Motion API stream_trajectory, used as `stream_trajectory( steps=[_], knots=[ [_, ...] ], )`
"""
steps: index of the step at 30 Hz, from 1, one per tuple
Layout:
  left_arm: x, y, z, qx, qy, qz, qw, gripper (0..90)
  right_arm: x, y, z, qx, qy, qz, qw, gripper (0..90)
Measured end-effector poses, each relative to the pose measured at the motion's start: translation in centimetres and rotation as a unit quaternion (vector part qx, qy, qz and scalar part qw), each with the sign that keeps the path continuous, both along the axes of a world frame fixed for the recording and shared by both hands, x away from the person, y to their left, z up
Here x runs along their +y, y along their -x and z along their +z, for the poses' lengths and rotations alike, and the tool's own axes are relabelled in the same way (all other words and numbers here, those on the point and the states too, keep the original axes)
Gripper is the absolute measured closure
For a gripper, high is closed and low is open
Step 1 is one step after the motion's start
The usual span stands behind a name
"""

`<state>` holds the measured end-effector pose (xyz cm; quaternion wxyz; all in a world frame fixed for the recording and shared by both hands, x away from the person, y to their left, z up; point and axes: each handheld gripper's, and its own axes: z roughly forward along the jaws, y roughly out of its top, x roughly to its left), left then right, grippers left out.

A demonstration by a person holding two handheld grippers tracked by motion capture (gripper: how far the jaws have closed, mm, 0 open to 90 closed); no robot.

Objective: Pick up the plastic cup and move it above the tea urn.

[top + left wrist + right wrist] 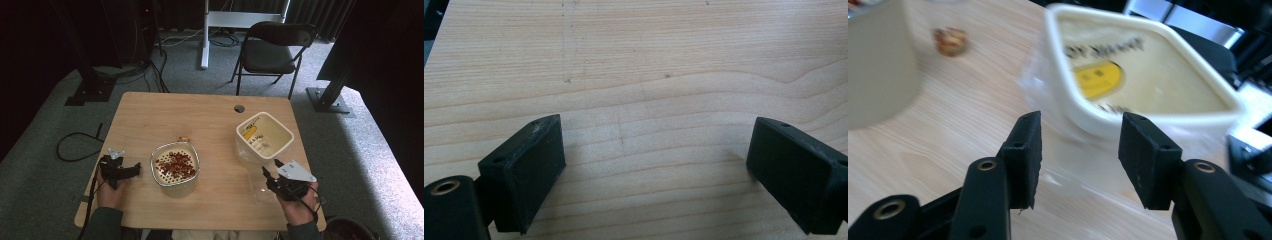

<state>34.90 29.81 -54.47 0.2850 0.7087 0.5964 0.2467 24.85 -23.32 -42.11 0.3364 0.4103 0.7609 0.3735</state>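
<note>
My left gripper (pixel 134 170) rested open over bare table (pixel 210 107) beside the bowl (pixel 175 164) of red bits, while my right gripper (pixel 270 167) stood open, its jaws apart just before the tub (pixel 1143 80), gripping nothing.

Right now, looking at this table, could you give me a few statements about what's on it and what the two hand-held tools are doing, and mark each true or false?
1. The left tool holds nothing. True; in the left gripper view its jaws stand wide apart over bare table.
2. The bowl is empty. False; it holds red pieces.
3. The right tool is clamped on the tub. False; its jaws are open, just short of the tub's rim.
4. A small crumb lies on the table beyond the bowl. True.
5. A yellow smiley shows inside the tub. True.
6. The chair stands on the table. False; it stands on the floor behind it.
</note>
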Motion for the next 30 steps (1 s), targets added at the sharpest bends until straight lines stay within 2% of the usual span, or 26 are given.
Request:
stream_trajectory(
  steps=[7, 9, 15, 19, 24, 27, 30],
  knots=[
    [0.0, 0.0, 0.0, 0.000, 0.000, 0.000, 1.0000, 9.1, -4.3, 0.4, -0.8, 0.015, 0.012, -0.059, 0.9981, 54.0],
    [0.0, 0.0, 0.0, 0.000, 0.000, 0.000, 1.0000, 9.1, -5.5, 0.5, -1.3, 0.030, 0.006, -0.073, 0.9969, 54.5],
    [0.0, 0.0, 0.0, 0.000, 0.000, 0.000, 1.0000, 9.1, -8.0, 0.7, -4.0, 0.072, 0.012, -0.105, 0.9918, 57.3],
    [0.0, 0.0, 0.0, 0.000, 0.000, 0.000, 1.0000, 9.1, -9.3, 0.3, -5.6, 0.094, -0.006, -0.120, 0.9882, 59.1],
    [0.0, 0.0, 0.0, 0.000, 0.000, 0.000, 1.0000, 9.1, -10.4, -0.9, -7.3, 0.133, -0.041, -0.133, 0.9813, 61.6],
    [0.0, 0.0, 0.0, 0.000, 0.000, 0.000, 1.0000, 9.1, -10.7, -1.4, -8.1, 0.155, -0.059, -0.129, 0.9777, 67.7],
    [0.0, 0.0, 0.0, 0.000, 0.000, 0.000, 1.0000, 9.1, -10.6, -1.6, -8.3, 0.162, -0.065, -0.124, 0.9768, 78.7]
  ],
)
